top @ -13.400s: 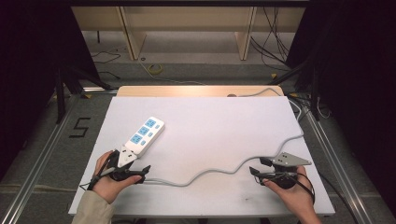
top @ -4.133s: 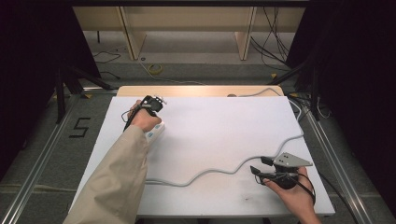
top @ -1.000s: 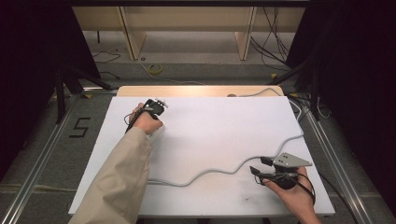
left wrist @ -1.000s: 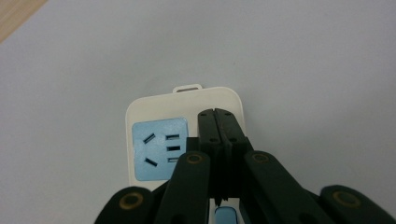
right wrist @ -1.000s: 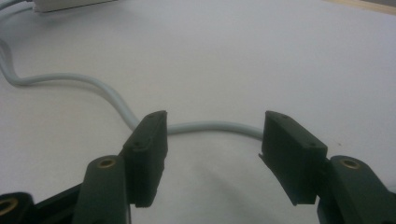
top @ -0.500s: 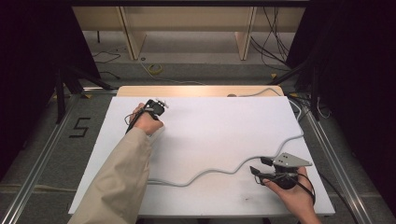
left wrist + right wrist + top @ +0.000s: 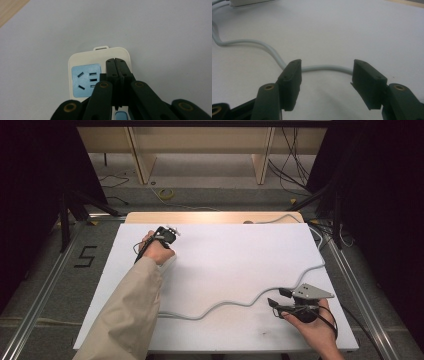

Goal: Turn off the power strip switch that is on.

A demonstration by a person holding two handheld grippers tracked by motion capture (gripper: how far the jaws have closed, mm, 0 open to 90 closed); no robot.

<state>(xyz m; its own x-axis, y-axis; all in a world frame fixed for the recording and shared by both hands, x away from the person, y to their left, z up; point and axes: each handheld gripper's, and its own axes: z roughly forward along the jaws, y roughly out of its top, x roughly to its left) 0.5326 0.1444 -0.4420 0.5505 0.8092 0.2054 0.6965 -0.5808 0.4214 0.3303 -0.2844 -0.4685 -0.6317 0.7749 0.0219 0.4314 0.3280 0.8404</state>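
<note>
A cream power strip [image 7: 100, 56] with a blue socket face [image 7: 86, 80] lies flat on the white table [image 7: 162, 30]. My left gripper [image 7: 116, 61] is shut, its jaws pressed together with nothing between them, and its tips are over the strip's far end beside the socket. In the high view the left gripper [image 7: 167, 234] sits at the table's far left, with hand and sleeve hiding most of the strip. A grey cable [image 7: 240, 302] snakes across the table. My right gripper [image 7: 278, 298] stands open at the front right, the grey cable [image 7: 322, 67] passing just beyond its open jaws [image 7: 327, 62].
A blue button [image 7: 121, 116] on the strip peeks out under the left jaws. A wooden board [image 7: 210, 217] borders the table's far edge. Metal rails [image 7: 45, 285] run along both sides, and loose cables [image 7: 295, 165] lie on the floor behind.
Since the oldest frame my left gripper has travelled from the front left onto the power strip farther back. Over the last second nothing has visibly moved. The right gripper has stayed put.
</note>
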